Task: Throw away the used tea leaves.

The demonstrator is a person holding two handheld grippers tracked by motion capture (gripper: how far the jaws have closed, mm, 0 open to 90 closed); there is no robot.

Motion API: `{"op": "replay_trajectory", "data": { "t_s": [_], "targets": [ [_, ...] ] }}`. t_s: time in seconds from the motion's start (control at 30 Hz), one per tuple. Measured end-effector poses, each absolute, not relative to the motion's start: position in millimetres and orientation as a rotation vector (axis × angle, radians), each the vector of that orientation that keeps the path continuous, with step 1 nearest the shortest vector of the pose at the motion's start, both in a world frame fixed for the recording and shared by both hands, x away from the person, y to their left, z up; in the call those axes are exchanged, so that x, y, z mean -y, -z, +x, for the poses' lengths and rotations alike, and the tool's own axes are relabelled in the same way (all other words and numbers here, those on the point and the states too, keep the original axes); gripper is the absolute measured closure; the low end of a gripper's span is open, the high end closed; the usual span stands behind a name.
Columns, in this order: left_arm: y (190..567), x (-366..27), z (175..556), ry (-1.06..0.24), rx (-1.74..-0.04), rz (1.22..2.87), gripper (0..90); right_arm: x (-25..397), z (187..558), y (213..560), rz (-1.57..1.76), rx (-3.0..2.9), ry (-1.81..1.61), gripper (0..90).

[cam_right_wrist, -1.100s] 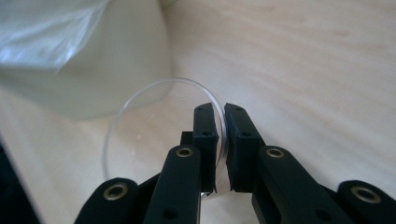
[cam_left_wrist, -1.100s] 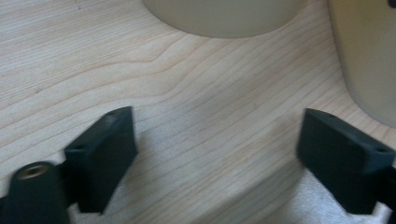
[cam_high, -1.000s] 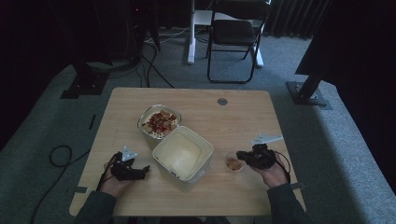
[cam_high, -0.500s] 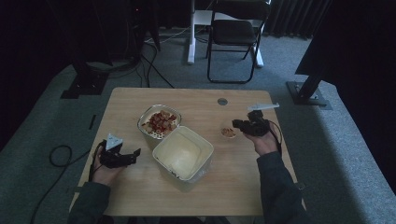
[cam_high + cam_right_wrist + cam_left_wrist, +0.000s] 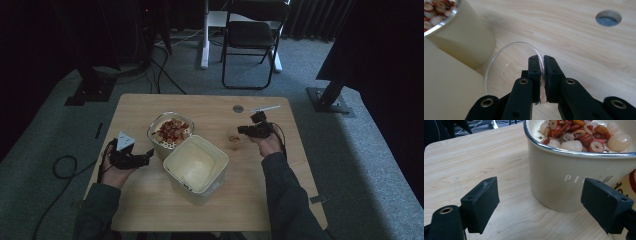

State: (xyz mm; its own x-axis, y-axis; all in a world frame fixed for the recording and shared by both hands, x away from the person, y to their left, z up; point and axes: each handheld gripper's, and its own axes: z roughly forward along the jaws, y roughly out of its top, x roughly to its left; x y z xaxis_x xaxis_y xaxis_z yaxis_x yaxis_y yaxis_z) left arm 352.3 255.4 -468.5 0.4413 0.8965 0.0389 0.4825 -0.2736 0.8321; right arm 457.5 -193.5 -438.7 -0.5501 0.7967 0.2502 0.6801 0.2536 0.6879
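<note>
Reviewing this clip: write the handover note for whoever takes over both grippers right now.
Right gripper: shut on the rim of a small clear cup, held over the table right of the food container.
Left gripper: open, empty, low beside that container's wall.
The empty square container sits in front, middle of the table.
Done: cup gripped.
Left, likely: portioning food with the cup; the left gripper can steady the container.

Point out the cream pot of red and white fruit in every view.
High view: the pot stands left of the table's middle, against the square container.
Left gripper view: the pot is at upper right, beyond the open fingers.
Right gripper view: the pot is at top left, behind the clear dish.
Shared landmark: the pale wooden table under it.
</note>
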Motion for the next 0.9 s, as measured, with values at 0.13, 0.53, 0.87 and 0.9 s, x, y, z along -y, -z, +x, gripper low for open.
{"op": "replay_trajectory", "data": {
  "t_s": [0.13,0.53,0.87,0.9],
  "targets": [
    [469.1,-255.4,352.8,-0.661,-1.164,1.904,15.2,195.1,462.0,452.1,1.437,-2.377,-1.117,84.2],
    [470.9,-250.2,353.6,-0.653,-1.155,1.901,15.2,186.8,472.2,471.8,1.406,-2.456,-0.896,57.1],
    [471.8,-253.5,352.0,-0.652,-1.160,1.891,15.2,178.0,478.2,479.7,1.361,-2.428,-0.710,70.1],
    [472.5,-253.8,352.0,-0.651,-1.161,1.887,15.2,178.2,478.0,479.5,1.365,-2.427,-0.708,71.0]
  ]
}}
